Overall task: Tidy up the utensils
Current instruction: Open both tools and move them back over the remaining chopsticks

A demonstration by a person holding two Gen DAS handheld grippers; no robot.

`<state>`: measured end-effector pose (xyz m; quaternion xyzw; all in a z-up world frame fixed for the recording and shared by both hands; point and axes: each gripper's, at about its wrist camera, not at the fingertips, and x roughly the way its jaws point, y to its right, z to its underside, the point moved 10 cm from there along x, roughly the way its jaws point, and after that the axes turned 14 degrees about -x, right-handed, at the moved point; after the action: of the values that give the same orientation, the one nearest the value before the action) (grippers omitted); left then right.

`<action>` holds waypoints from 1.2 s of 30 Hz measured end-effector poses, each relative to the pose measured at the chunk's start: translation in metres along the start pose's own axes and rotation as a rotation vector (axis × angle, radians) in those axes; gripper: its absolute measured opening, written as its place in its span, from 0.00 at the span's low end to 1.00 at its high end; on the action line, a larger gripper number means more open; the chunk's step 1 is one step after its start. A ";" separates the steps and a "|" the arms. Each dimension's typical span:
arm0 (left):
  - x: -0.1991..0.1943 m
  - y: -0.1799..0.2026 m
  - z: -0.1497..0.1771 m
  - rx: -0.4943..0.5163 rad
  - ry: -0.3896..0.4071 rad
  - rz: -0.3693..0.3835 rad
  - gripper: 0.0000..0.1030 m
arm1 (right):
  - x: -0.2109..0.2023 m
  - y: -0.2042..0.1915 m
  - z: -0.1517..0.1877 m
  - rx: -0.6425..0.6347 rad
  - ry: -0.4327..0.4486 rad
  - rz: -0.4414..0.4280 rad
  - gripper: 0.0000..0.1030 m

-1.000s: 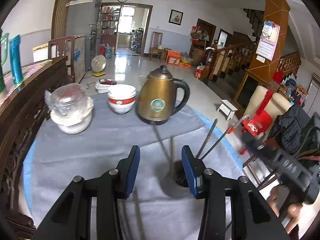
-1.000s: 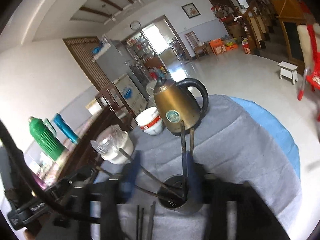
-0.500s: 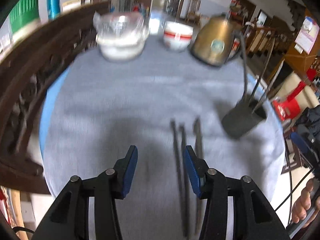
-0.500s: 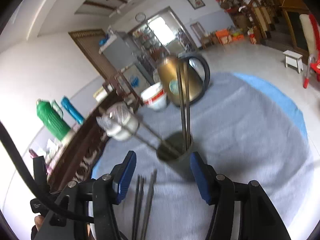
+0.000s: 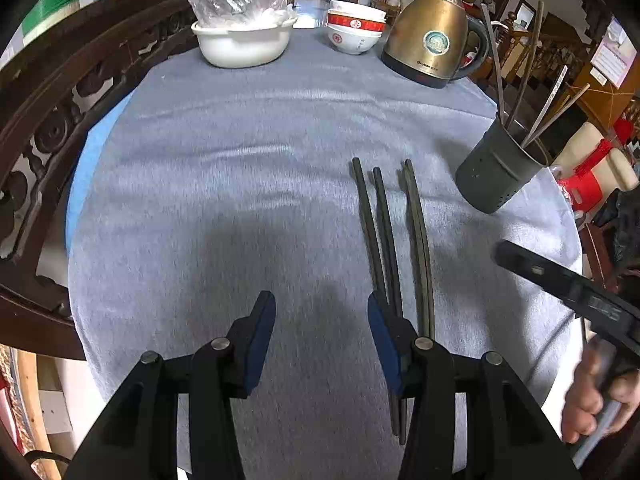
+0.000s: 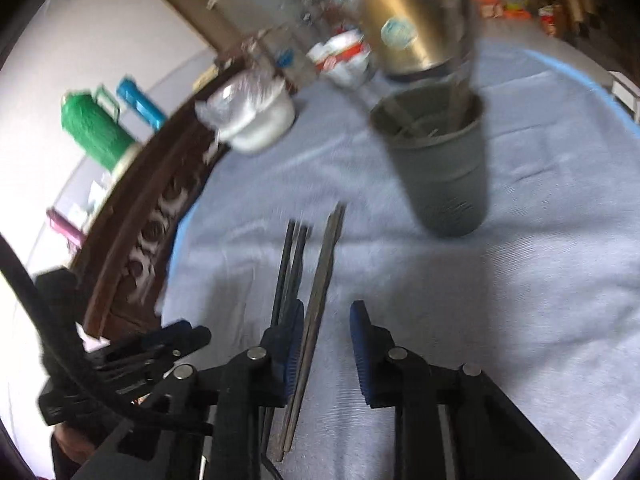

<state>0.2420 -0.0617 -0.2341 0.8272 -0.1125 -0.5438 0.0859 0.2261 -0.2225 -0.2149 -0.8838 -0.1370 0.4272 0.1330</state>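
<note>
Left wrist view — loose chopsticks [image 5: 394,236] lie side by side on the grey-clothed worktop [image 5: 224,168].
A dark holder cup [image 5: 496,172] with more sticks stands just right of them; left tool [image 5: 322,320] and right tool [image 6: 326,332] hover over the cloth — both gaping, empty.

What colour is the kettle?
The kettle is shiny gold-bronze with a black handle, clearest in the left wrist view.
</note>
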 end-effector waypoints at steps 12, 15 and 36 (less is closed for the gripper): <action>0.001 -0.011 0.010 -0.039 -0.023 0.025 0.47 | 0.062 -0.005 0.007 -0.046 -0.108 0.066 0.24; 0.001 -0.011 0.010 -0.043 -0.023 0.030 0.47 | 0.064 -0.003 0.007 -0.050 -0.106 0.085 0.24; 0.011 -0.009 0.007 -0.055 -0.070 0.069 0.47 | 0.062 0.004 0.012 -0.099 -0.173 0.162 0.10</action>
<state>0.2408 -0.0563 -0.2483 0.8006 -0.1288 -0.5721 0.1233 0.2541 -0.2025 -0.2684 -0.8574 -0.0970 0.5037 0.0421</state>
